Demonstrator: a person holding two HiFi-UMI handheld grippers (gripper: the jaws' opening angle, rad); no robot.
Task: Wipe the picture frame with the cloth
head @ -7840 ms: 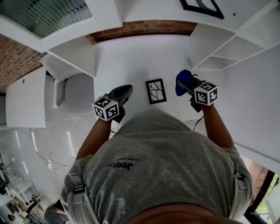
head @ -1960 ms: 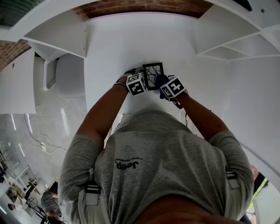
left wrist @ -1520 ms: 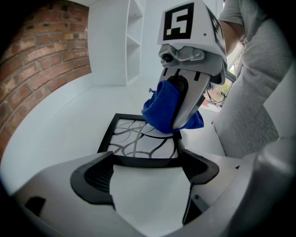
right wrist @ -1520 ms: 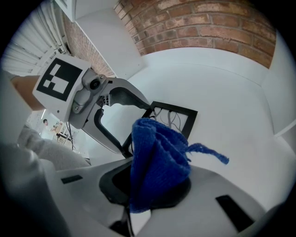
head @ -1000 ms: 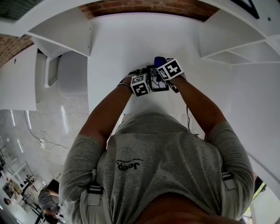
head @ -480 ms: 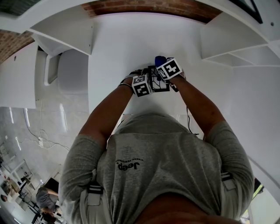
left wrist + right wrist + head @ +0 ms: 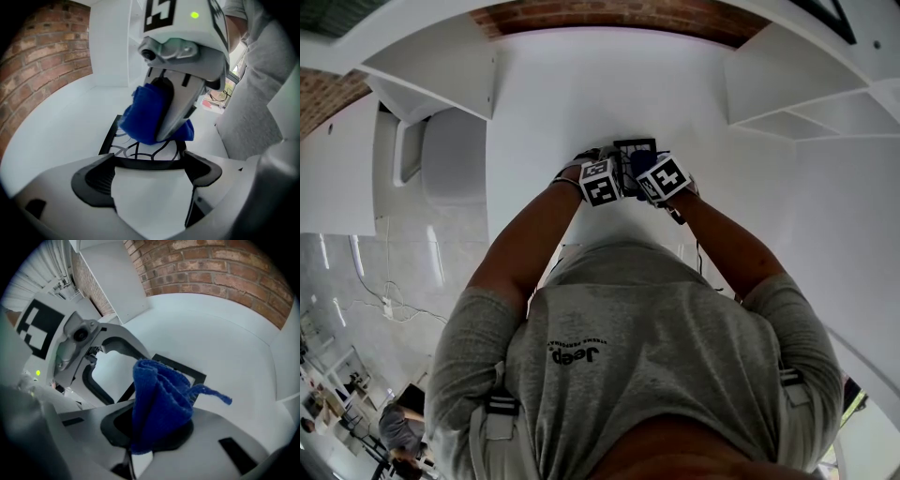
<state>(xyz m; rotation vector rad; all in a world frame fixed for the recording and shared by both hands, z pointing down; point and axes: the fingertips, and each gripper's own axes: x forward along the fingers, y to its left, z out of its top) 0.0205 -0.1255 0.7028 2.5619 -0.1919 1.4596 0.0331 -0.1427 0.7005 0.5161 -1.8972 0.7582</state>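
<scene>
A black picture frame with a branching line drawing lies on the white table. My left gripper has its jaws against the two sides of the frame's near end and holds it. My right gripper is shut on a bunched blue cloth, pressed onto the glass near the left gripper. In the left gripper view the blue cloth hangs from the right gripper's jaws above the drawing. The frame's far corner shows behind the cloth.
A brick wall closes the far side of the table. White shelf units stand at the right and upper left. A white chair sits to the left of the table.
My right gripper has drawn the cloth along the frame toward the person, uncovering the frame's far end. The left gripper has stayed on the frame.
</scene>
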